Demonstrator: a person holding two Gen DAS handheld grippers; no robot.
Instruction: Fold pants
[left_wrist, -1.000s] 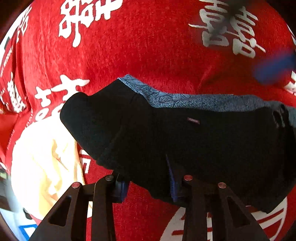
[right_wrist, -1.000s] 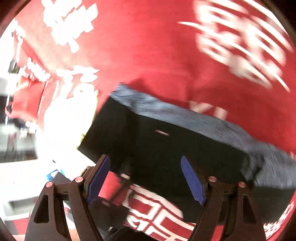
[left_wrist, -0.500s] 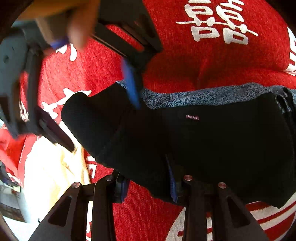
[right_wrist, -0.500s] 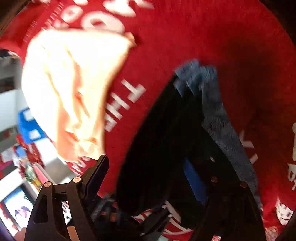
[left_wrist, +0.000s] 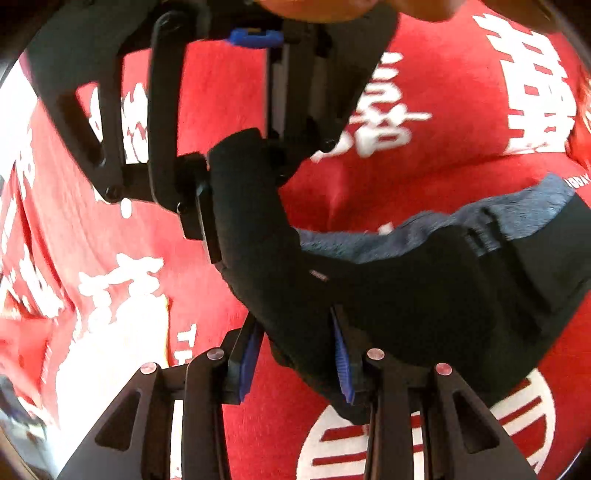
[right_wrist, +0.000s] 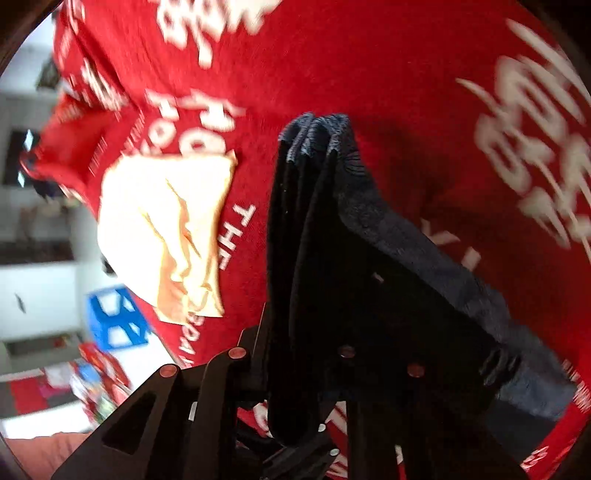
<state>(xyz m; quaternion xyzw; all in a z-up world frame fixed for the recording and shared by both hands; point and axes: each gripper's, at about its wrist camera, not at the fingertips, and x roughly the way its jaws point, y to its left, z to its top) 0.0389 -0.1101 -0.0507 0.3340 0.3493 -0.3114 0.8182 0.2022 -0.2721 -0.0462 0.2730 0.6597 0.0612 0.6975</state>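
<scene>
The black pants (left_wrist: 424, 295) with a blue-grey patterned waistband (left_wrist: 491, 221) are folded into a thick bundle over the red blanket (left_wrist: 424, 173). My left gripper (left_wrist: 295, 354) is shut on the bundle's near edge, blue pads pressing the cloth. My right gripper (left_wrist: 236, 177) shows in the left wrist view, clamped on the bundle's upper left corner and lifting it. In the right wrist view the pants (right_wrist: 332, 258) hang between its fingers (right_wrist: 258, 354), hiding the pads.
The red blanket (right_wrist: 388, 74) carries large white characters. A cream-yellow cloth (right_wrist: 166, 229) lies on it left of the pants. A blue crate (right_wrist: 114, 321) and room clutter lie beyond the blanket's left edge.
My right gripper has swung in from the right, closed on the pants' left corner and raised it. My left gripper has kept its hold on the near edge.
</scene>
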